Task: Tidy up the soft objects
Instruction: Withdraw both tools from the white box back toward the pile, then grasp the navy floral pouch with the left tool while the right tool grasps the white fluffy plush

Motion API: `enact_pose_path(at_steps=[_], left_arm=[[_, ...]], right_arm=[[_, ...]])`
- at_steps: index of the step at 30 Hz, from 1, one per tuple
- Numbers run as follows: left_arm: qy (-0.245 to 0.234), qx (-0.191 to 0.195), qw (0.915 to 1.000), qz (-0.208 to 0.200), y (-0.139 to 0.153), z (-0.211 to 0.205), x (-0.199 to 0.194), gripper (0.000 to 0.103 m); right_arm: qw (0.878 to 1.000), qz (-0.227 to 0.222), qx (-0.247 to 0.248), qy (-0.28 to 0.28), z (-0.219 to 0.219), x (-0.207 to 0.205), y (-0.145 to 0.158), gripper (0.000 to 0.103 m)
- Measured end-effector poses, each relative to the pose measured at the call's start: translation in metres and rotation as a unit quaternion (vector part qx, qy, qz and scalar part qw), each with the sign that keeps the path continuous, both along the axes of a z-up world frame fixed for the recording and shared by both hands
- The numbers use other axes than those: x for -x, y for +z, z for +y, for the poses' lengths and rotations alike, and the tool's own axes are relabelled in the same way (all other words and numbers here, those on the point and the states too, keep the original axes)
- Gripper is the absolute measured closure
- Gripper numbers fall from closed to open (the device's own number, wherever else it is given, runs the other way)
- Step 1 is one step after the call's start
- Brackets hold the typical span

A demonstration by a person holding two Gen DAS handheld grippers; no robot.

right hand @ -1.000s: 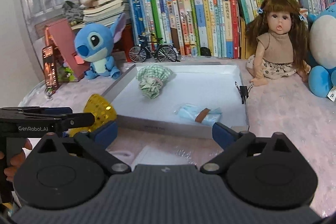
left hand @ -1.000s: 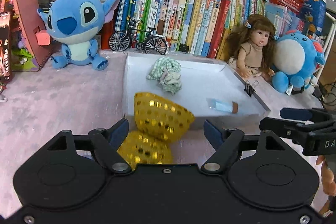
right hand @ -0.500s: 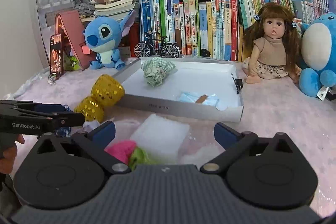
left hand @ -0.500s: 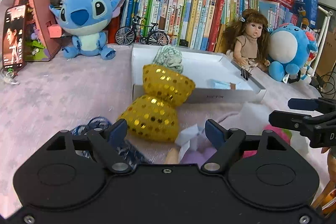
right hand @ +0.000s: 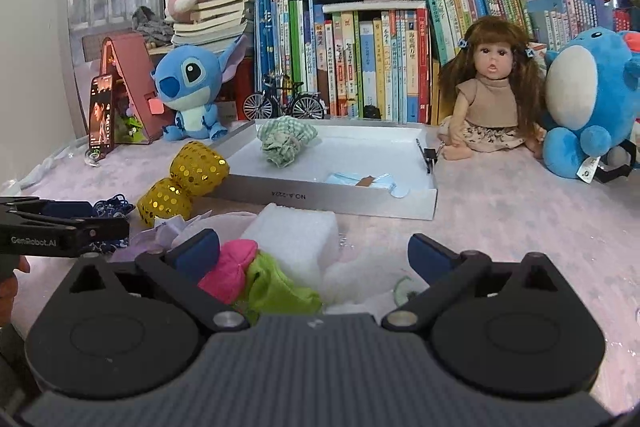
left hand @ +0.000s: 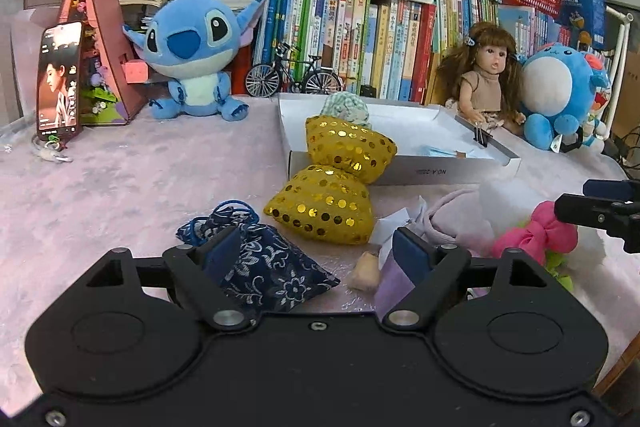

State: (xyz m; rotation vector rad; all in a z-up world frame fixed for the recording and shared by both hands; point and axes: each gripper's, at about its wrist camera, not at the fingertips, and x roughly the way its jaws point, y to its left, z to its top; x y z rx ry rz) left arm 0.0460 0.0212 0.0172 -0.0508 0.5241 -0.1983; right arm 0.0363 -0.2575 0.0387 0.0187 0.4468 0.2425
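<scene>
A gold sequined bow leans on the front left corner of the white tray. In the tray lie a green checked cloth and a blue mask. My left gripper hovers low over a navy floral pouch. Its jaws are opening, with the pouch's corner between them and untouched. My right gripper stands open over a pink bow, a green cloth and a white foam block, gripping none of them. A lilac pouch lies between the two heaps.
Behind the tray stand a blue plush, a model bicycle, a doll, a round blue plush and a wall of books. A phone leans at the far left. A binder clip sits on the tray's right rim.
Both grippers have drawn back from the tray and sunk. The navy pouch, pink bow and foam block have come into view under them. The left jaws stand slightly wider.
</scene>
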Motion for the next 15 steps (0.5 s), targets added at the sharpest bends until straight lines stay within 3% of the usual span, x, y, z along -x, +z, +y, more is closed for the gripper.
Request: enact_pose_path(at_steps=[15], left_arm=[[0.025,-0.006,0.9995,-0.018,-0.004,0.015,0.018,0.017]], right_arm=[[0.999,-0.023,0.002,0.027,-0.003,0.021,0.001,0.000]])
